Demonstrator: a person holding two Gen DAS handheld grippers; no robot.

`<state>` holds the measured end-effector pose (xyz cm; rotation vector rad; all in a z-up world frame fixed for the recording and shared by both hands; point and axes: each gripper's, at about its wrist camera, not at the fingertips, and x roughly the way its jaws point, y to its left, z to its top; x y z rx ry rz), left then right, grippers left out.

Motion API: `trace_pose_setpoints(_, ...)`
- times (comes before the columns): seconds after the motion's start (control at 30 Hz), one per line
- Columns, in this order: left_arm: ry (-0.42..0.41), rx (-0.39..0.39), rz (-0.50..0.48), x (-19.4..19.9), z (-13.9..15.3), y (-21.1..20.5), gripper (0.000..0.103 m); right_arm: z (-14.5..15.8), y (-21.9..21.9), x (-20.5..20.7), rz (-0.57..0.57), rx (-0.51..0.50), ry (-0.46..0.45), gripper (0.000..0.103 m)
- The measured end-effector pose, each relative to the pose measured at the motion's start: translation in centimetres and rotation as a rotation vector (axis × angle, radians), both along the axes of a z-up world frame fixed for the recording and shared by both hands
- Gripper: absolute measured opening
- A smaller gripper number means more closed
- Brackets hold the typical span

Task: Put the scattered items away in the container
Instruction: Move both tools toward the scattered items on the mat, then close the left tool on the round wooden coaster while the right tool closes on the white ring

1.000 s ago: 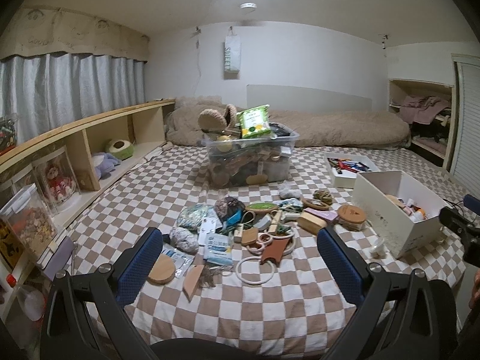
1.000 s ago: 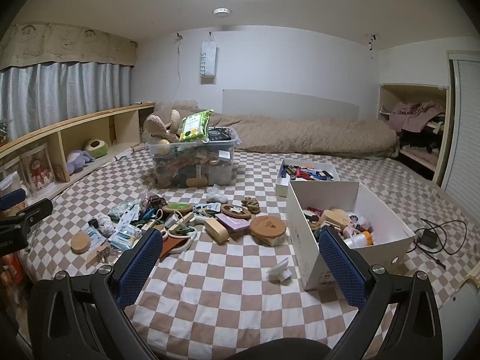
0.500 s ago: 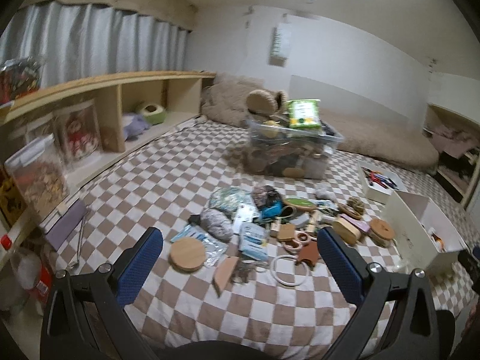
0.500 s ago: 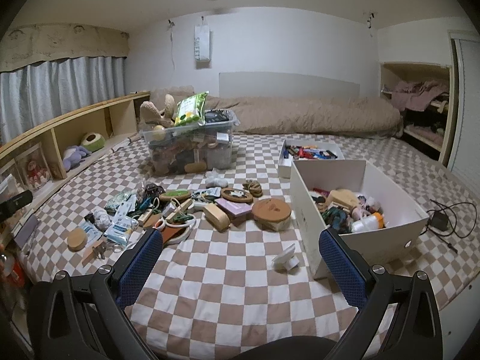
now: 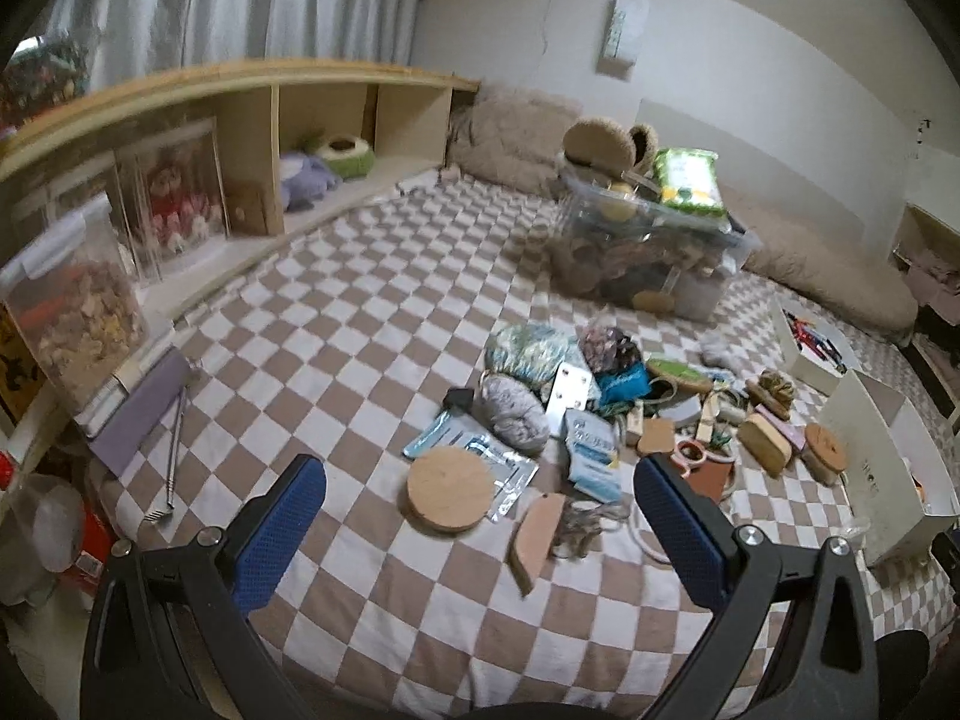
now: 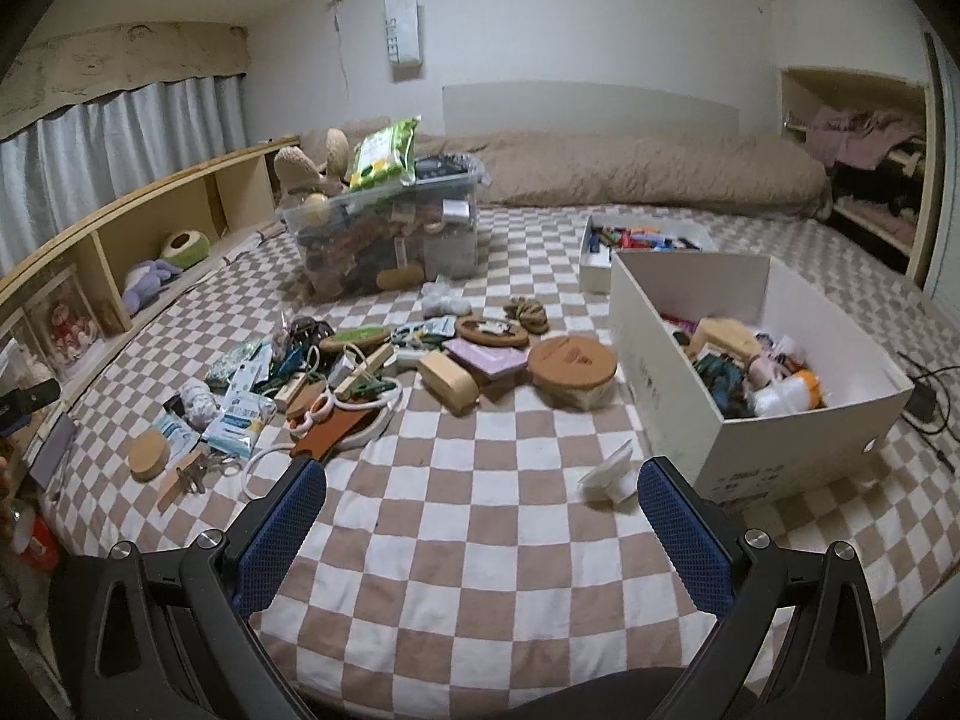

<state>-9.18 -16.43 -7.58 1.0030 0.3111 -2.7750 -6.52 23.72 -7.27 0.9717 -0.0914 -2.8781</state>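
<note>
At the far left a pale wooden shelf (image 5: 252, 96) runs along the wall under grey pleated curtains, holding a clear plastic tub of mixed bits, a lilac plush toy (image 5: 306, 177) and a green, bowl-shaped plush. A flat lilac pad (image 5: 141, 411) and a thin metal rod lie on the brown-and-white checked blanket (image 6: 480, 540) beside it.

The left gripper (image 5: 480, 519) hangs above the blanket with its 2 blue, dimpled rubber pads spread wide and nothing between them. Just ahead of it lie a round cork disc (image 5: 449, 489), a crinkled foil packet, a grey ball of yarn (image 5: 510, 411) and a flat wooden tag (image 5: 537, 531).

The scattered pile continues rightward: white printed sachets, an orange-handled pair of scissors (image 6: 315, 411) on a rust-brown leather sleeve, a white ring, a wooden clothespeg, an oval wooden frame, a rounded wooden block (image 6: 447, 381), a lilac slab and a round cork-lidded jar (image 6: 573, 369). Behind them stands a clear plastic bin (image 6: 390, 240), overfull, with a green wipes packet on top.

The right gripper (image 6: 480, 519) is likewise spread wide and empty, with a small white plastic piece (image 6: 609, 474) near its right pad. The white cardboard box (image 6: 672, 372), the container, sits to the right, partly filled. On the wall a hanging white bag (image 6: 403, 33) reads "SWEET".
</note>
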Motion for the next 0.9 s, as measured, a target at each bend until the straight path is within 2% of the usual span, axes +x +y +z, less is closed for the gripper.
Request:
trace_pose_setpoints(0.13, -0.074, 0.009, -0.018, -1.9, -1.7, -1.5, 0.103, -0.9, -0.4, -0.9, 0.012, -0.007, -0.032, 0.103)
trace_pose_setpoints(0.33, -0.192, 0.083, -0.080, -5.0, -4.6, -2.9, 0.103, -2.8, -1.5, -2.3, 0.033, -0.050, -0.110, 0.103)
trace_pose_setpoints(0.6, -0.315, 0.042, -0.132, -7.9, -8.3, -3.4, 0.103, -6.6, -4.7, -4.0, 0.093, -0.051, -0.237, 0.103)
trace_pose_setpoints(0.73, -0.366, -0.009, -0.172, -9.0, -9.9, -2.9, 0.103, -8.9, -6.7, -4.9, 0.147, -0.065, -0.321, 0.103)
trace_pose_setpoints(0.9, -0.402, -0.068, -0.221, -10.0, -11.2, -1.8, 0.103, -11.0, -10.1, -5.4, 0.227, 0.027, -0.365, 0.103)
